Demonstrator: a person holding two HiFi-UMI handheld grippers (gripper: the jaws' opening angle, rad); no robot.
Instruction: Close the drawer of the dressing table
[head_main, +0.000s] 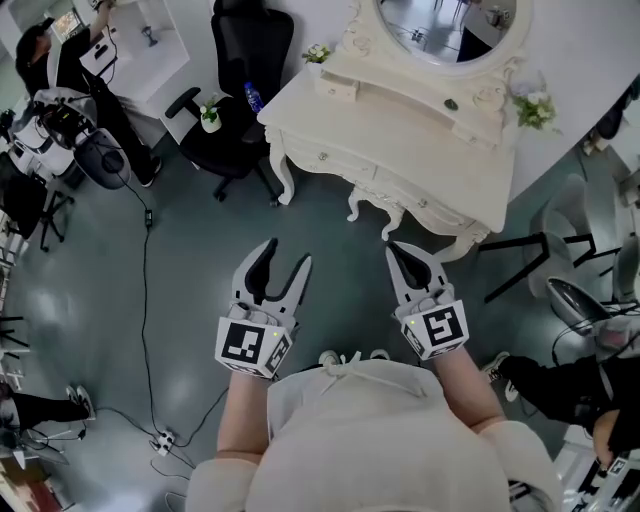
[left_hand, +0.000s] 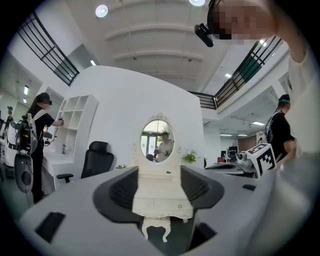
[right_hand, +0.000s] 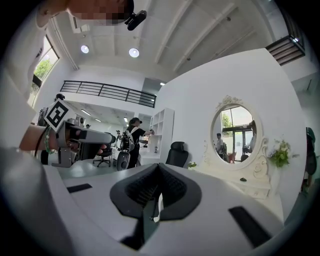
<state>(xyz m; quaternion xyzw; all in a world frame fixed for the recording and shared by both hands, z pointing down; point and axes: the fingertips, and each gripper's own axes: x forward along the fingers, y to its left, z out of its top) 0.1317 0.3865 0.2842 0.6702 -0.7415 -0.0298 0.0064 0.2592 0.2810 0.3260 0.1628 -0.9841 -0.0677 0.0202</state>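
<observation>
Two hand-held grippers are held out level over a grey floor (head_main: 120, 300), in front of a white, ornate dressing table (head_main: 420, 130) that is set against a white wall. The left hand-held gripper (head_main: 288, 252) is seen with its jaws moderately apart and nothing between them. In the left gripper view the dressing table (left_hand: 161, 200) is framed in the gap of that hand-held gripper (left_hand: 161, 185), well apart from it. The right hand-held gripper (head_main: 402, 250) is seen with its jaws drawn together to a thin slit and nothing held, which is borne out in the right gripper view (right_hand: 157, 187).

The drawer fronts (head_main: 335, 160) are set in the apron of the dressing table, facing the person. Whether any of them stands open cannot be made out at this range. An oval mirror (head_main: 445, 25) is mounted above the tabletop, and a spray of flowers (head_main: 536, 108) is placed at its right end. A black office chair (head_main: 240, 90) is parked just left of the dressing table. A second person (head_main: 50, 55) is pictured at a white shelf unit at the far left, and a cable (head_main: 145, 290) is trailed across the floor.
</observation>
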